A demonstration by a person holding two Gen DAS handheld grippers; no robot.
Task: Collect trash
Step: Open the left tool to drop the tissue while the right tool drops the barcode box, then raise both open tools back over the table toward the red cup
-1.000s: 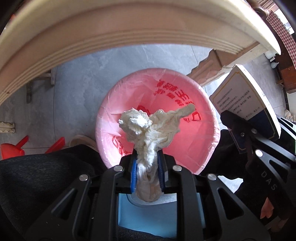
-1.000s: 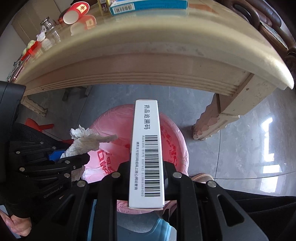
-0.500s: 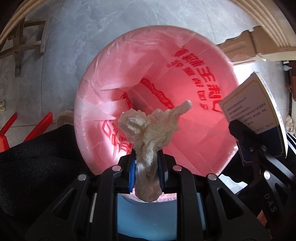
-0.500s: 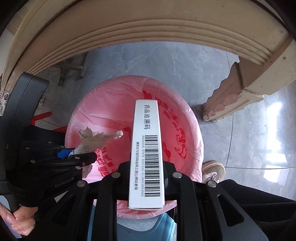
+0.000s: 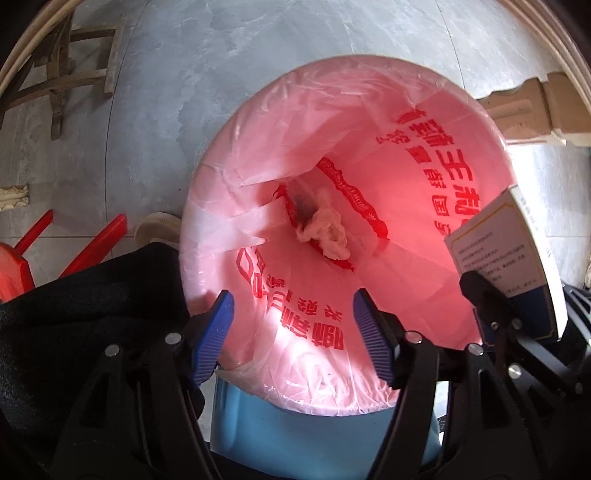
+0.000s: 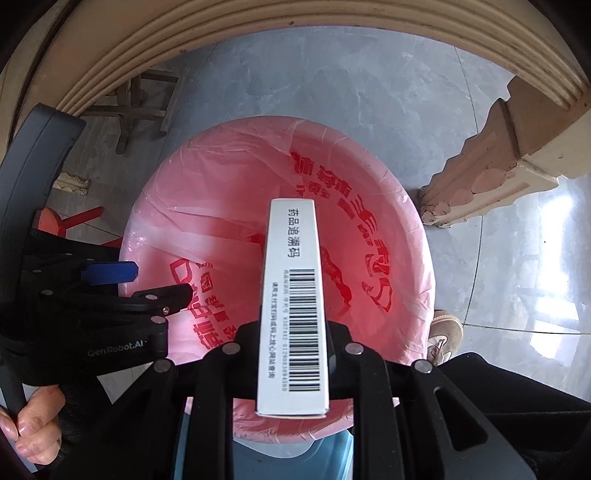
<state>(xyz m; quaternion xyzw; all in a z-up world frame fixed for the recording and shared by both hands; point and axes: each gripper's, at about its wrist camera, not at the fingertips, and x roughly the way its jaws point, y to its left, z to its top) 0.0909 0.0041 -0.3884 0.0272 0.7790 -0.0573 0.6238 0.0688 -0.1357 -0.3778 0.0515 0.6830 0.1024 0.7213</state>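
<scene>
- The bin (image 5: pixel 332 435), pale blue and lined with a pink bag (image 5: pixel 424 110) printed with red characters, is taken as the landmark; it is seen from above in both wrist views.
- The left gripper (image 5: pixel 293 332) is held over the bin's near rim with its blue-padded fingers (image 5: pixel 214 332) spread wide apart and nothing between them.
- A crumpled white tissue wad (image 5: pixel 328 230) is seen lying at the bottom of the bag, well below the left gripper and apart from it.
- The right gripper (image 6: pixel 291 343) is clamped on a white medicine box (image 6: pixel 291 306), which is held edge-up with its barcode side facing the camera.
- The box is positioned above the bin's opening, toward its near side; in the left wrist view it (image 5: pixel 509 258) is seen at the bin's right rim.
- In the right wrist view the left gripper (image 6: pixel 140 284) is seen at the bin's left rim.
- A grey stone floor (image 6: pixel 332 81) is seen around the bin, and the moulded edge of a counter (image 6: pixel 295 22) arches beyond it.
- Red plastic legs (image 5: pixel 96 243) are seen on the floor left of the bin.
</scene>
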